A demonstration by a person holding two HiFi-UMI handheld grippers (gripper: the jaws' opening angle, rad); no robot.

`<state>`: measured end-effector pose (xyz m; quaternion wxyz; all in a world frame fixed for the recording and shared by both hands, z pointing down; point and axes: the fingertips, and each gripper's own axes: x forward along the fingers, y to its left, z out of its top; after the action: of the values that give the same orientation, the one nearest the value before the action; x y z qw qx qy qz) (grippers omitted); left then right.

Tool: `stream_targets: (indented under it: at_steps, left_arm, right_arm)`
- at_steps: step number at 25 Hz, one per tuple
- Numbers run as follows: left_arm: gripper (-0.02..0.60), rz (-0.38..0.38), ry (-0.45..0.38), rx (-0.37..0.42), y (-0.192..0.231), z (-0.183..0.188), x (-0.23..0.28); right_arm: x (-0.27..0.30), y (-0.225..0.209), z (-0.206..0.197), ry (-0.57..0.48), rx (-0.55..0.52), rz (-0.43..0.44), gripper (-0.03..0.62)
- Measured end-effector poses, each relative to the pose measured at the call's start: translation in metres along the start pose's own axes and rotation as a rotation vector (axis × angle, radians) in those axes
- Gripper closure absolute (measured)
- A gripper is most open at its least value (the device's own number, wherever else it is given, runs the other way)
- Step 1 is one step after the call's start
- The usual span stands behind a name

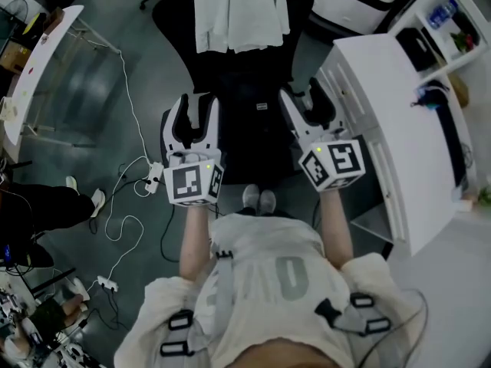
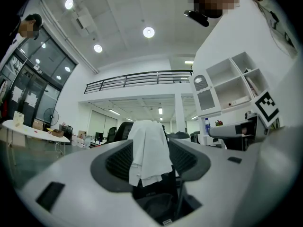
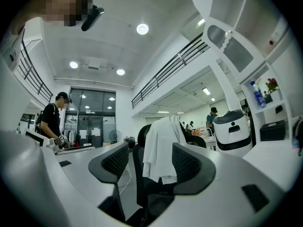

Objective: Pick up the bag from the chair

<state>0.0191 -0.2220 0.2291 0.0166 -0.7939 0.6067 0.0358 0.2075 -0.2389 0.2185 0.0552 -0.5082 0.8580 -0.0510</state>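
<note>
A black office chair (image 1: 230, 60) stands in front of me with a white cloth (image 1: 240, 10) draped over its backrest. On its seat lies a dark black bag (image 1: 257, 125) with a small white label. My left gripper (image 1: 196, 106) is open and hovers over the bag's left side. My right gripper (image 1: 303, 94) is open over the bag's right side. Neither touches the bag. In the left gripper view the cloth (image 2: 149, 150) hangs between the open jaws (image 2: 152, 162), with the bag (image 2: 158, 207) low below. The right gripper view shows the chair (image 3: 142, 174) and cloth (image 3: 161, 150) past its open jaws (image 3: 150, 167).
A white desk with shelves (image 1: 383, 90) stands close on the chair's right. White cables and a power strip (image 1: 153, 176) lie on the floor at left. A long white table (image 1: 38, 60) is far left. A person (image 3: 52, 117) stands at a counter; a white machine (image 3: 233, 126) stands behind.
</note>
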Motion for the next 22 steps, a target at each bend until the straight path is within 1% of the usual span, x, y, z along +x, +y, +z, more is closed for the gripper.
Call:
stream_targets:
  at_steps: [5, 9, 15, 22]
  left_arm:
    - [0.360, 0.013, 0.034, 0.006, 0.013, -0.023, 0.021]
    - [0.360, 0.029, 0.050, 0.013, 0.025, -0.054, 0.042]
    - [0.360, 0.055, 0.091, 0.014, 0.036, -0.132, 0.061]
    - [0.360, 0.074, 0.157, 0.009, 0.043, -0.235, 0.064]
  right_arm:
    - [0.026, -0.010, -0.012, 0.028, -0.020, 0.022, 0.330]
    - [0.045, -0.028, -0.041, 0.054, -0.021, 0.021, 0.330]
    - [0.070, -0.054, -0.107, 0.068, -0.043, 0.028, 0.330]
    - [0.085, -0.066, -0.194, 0.116, -0.068, 0.033, 0.330]
